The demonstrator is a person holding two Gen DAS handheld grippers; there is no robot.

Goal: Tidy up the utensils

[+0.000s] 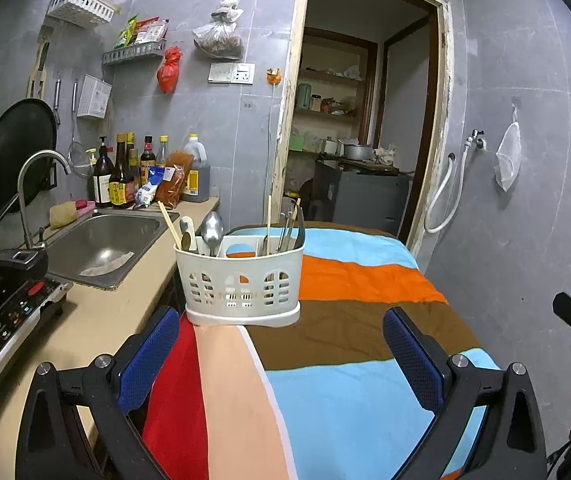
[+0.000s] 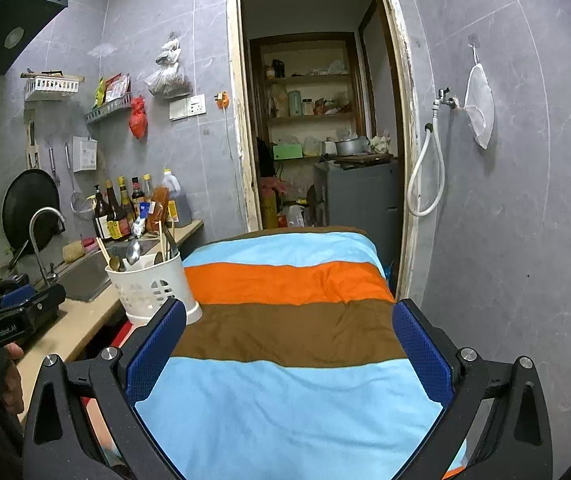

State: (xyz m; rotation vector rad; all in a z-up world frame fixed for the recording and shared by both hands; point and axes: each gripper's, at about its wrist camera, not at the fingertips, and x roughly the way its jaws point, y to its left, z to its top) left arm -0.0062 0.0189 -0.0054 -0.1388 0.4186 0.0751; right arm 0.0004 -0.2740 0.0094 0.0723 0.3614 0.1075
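Observation:
A white slotted utensil holder [image 1: 241, 284] stands on the striped cloth's left edge, also in the right wrist view [image 2: 151, 288]. It holds a metal spoon [image 1: 212, 230], chopsticks [image 1: 169, 222], a white-handled utensil and several metal pieces on the right side [image 1: 291, 230]. My left gripper [image 1: 281, 344] is open and empty, just short of the holder. My right gripper [image 2: 289, 338] is open and empty over the cloth, to the right of the holder.
The striped cloth [image 1: 361, 280] covers a table. A beige counter [image 1: 97, 320] with a steel sink [image 1: 105, 248], tap, induction cooker [image 1: 1, 320] and sauce bottles [image 1: 125, 176] lies to the left. A doorway [image 2: 317, 120] opens behind. A grey wall stands at right.

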